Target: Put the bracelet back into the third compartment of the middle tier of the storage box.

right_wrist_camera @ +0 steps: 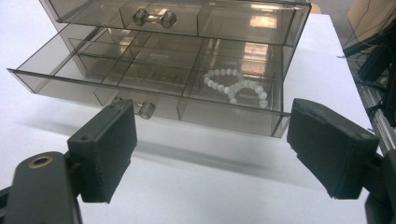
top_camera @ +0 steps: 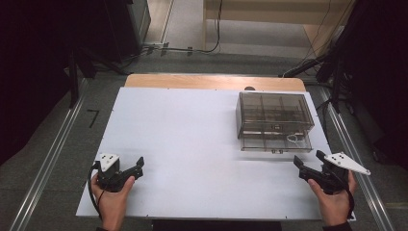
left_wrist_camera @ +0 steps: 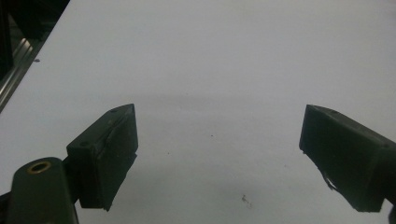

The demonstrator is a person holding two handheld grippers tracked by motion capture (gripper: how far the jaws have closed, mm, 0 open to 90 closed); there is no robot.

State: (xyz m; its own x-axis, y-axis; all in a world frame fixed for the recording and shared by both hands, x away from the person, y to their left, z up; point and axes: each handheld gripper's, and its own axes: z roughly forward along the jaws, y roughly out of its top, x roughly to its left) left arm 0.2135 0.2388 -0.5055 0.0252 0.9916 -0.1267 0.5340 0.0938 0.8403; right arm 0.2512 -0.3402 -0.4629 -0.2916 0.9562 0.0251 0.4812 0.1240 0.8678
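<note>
High view: both hands rest low, left claw [top_camera: 140, 167] and right claw [top_camera: 309, 158] spread, empty.

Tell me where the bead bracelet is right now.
The bead bracelet lies in the right-hand compartment of the open lower drawer of the clear drawer box, at the table's far right, just ahead of the open right gripper.

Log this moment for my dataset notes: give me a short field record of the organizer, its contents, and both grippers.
organizer: smoky clear drawer box, far right of white table
lower drawer: pulled open, divided into compartments
contents: white bead bracelet in the drawer's right compartment
upper drawer: closed
left gripper: jaws open, holding nothing, over bare table
right gripper: jaws open, holding nothing, facing the open drawer
</note>
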